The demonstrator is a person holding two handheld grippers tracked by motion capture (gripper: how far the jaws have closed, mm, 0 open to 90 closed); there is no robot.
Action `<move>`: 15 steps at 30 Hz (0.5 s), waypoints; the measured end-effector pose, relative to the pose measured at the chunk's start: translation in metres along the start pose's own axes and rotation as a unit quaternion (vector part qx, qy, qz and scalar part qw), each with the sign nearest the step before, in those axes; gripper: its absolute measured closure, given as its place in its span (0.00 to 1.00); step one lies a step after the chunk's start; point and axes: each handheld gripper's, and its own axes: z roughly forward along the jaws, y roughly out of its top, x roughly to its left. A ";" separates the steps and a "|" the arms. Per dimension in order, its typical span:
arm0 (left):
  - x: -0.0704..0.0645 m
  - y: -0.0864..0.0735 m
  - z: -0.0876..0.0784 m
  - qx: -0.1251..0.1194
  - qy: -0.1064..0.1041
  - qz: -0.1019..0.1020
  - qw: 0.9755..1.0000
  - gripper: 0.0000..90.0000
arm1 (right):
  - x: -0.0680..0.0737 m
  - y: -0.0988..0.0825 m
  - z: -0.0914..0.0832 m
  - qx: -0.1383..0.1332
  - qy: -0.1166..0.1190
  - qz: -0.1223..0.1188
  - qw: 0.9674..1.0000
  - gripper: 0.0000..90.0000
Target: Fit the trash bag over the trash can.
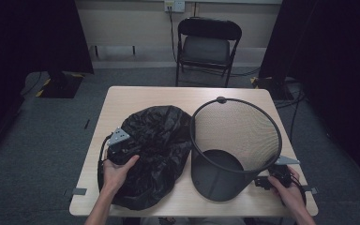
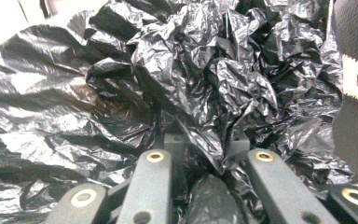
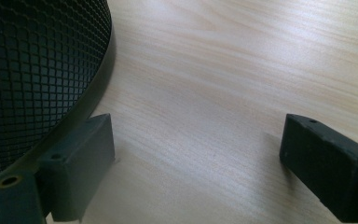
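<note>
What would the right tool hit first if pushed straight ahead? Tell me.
Probably nothing: the right tool stands open over bare table, with the mesh bin just beside one jaw. Depth beyond is unclear.

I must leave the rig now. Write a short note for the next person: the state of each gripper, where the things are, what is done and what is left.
Left gripper: shut on a fold of the black bin bag, which lies crumpled on the table left of the basket.
Right gripper: open, nothing between the jaws, low over the table at the foot of the mesh waste basket, on its right side; whether one jaw touches the basket I cannot tell.
Basket: upright, no bag inside.
Done: the bag is gripped.
Left, probably: open the bag, put it into the basket and fold its edge over the rim.
</note>
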 end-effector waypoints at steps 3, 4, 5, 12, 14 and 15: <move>-0.003 0.006 -0.003 -0.020 -0.008 -0.007 1.000 0.87 | 0.000 0.000 0.000 0.000 0.000 0.000 1.000 0.10; -0.004 0.008 -0.004 -0.023 -0.008 -0.003 1.000 0.87 | 0.000 0.000 0.000 0.000 0.000 0.000 1.000 0.10; -0.006 0.010 -0.005 -0.029 -0.010 -0.001 1.000 0.87 | 0.000 0.000 0.000 0.000 0.000 0.000 1.000 0.10; -0.008 0.018 -0.014 -0.060 -0.018 0.004 0.998 0.87 | 0.000 0.000 0.000 0.000 0.000 0.000 1.000 0.10; -0.008 0.021 -0.018 -0.071 -0.019 0.004 0.997 0.87 | 0.000 0.000 0.000 0.000 0.000 0.000 1.000 0.10; -0.007 0.022 -0.020 -0.075 -0.020 0.002 0.997 0.87 | 0.000 0.000 0.000 0.000 0.000 0.000 1.000 0.10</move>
